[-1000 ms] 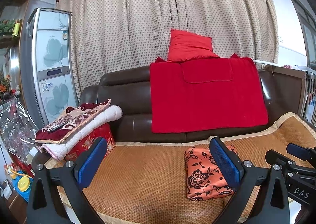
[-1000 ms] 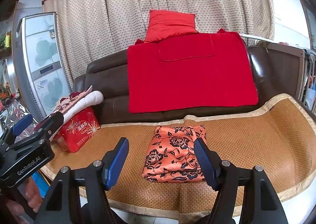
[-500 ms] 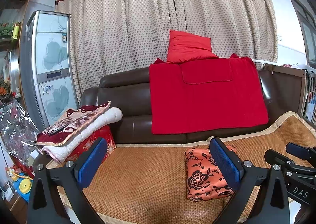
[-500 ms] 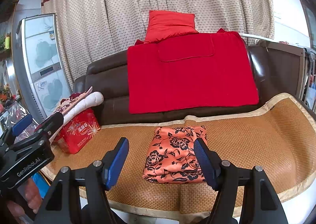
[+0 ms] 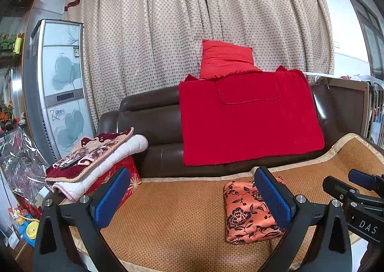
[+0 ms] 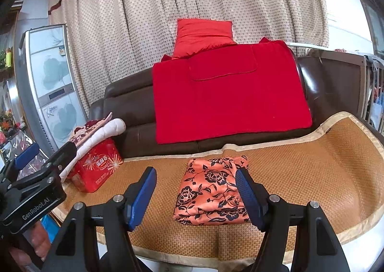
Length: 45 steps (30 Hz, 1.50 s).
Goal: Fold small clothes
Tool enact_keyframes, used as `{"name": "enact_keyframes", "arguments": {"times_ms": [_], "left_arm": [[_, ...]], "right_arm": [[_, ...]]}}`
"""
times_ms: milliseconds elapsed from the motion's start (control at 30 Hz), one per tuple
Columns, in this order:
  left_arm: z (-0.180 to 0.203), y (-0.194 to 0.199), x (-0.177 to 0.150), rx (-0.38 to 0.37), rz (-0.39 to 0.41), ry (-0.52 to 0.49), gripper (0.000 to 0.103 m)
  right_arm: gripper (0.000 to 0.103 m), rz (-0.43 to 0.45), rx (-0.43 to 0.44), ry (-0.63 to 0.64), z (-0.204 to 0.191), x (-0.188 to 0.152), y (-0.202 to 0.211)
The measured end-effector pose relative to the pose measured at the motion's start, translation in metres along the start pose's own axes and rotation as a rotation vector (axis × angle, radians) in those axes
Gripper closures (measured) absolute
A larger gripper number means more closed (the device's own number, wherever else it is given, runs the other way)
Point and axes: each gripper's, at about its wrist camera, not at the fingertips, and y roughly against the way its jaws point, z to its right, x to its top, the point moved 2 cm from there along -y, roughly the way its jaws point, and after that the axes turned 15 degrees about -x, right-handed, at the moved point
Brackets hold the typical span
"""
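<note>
Orange floral garment [image 6: 211, 190] lies folded, lengthwise toward sofa [image 6: 134, 106].

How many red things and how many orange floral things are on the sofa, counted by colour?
Red: 3, the cushion, the blanket over the backrest, the tin at the mat's left end
Orange floral: 1, the folded garment on the woven mat
Total: 4

Bare woven mat [image 6: 312, 164] lies open right of the folded garment [image 6: 211, 190]; red box [image 6: 96, 168] crowds left.
</note>
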Motion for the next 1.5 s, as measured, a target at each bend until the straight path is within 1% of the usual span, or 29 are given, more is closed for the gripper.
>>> {"name": "enact_keyframes", "arguments": {"times_ms": [600,1133,1500], "left_arm": [[-0.001,-0.008,-0.003,-0.003,-0.019,-0.005,0.000],[0.007,0.005,0.000,-0.007,0.007,-0.030,0.000],[0.002,0.001,-0.003,-0.009,-0.003,-0.030,0.000]], "right_arm": [[0.031,-0.015,-0.011,-0.012,0.004,-0.002,-0.007],[0.031,0.014,-0.005,-0.037,0.015,0.001,0.008],[0.031,-0.001,-0.006,-0.032,0.015,-0.002,0.003]]}}
